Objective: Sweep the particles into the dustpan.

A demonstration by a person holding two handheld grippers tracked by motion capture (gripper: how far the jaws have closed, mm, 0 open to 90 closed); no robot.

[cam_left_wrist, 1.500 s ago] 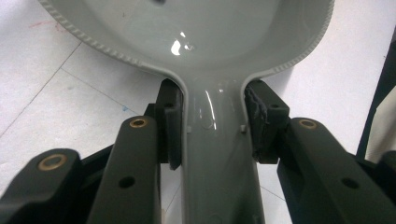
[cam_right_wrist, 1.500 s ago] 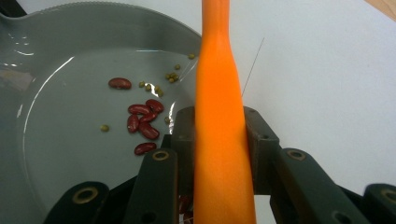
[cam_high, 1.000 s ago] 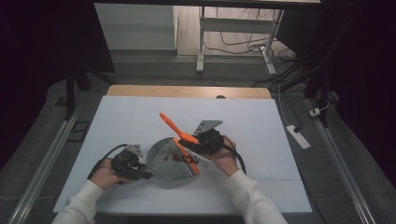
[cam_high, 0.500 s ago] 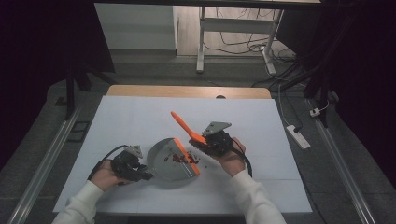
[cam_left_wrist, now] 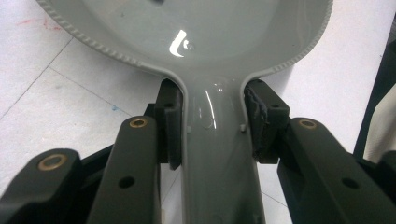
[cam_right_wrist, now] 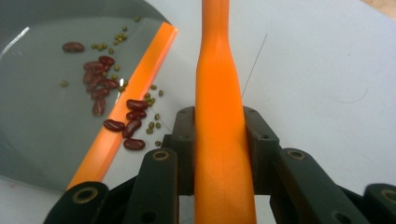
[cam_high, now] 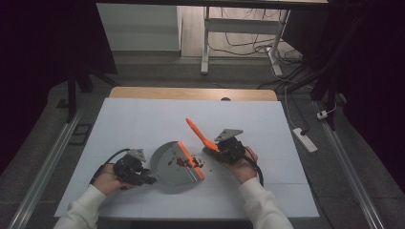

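A grey dustpan [cam_high: 169,167] with an orange lip [cam_high: 192,160] lies on the white table [cam_high: 143,119]. My left gripper [cam_high: 145,179] is shut on the dustpan's handle [cam_left_wrist: 215,158], one pad on each side of its neck. Red kidney beans and small green beans [cam_right_wrist: 100,79] lie in the pan, and more beans [cam_right_wrist: 133,128] sit on the table just outside the lip [cam_right_wrist: 135,88]. My right gripper [cam_high: 217,149] is to the right of the lip, shut on an orange tool handle [cam_right_wrist: 217,60] that points away up-left [cam_high: 197,131]. The tool's working end is hidden.
The person's two sleeved forearms [cam_high: 258,205] come in from the near edge. A white power strip [cam_high: 303,139] lies off the table's right side. The far half of the table is bare white surface. A dark metal rail [cam_high: 47,162] runs along the left.
My right gripper has moved right and slightly down with the orange handle, away from the dustpan's lip. The left gripper and the dustpan have kept still.
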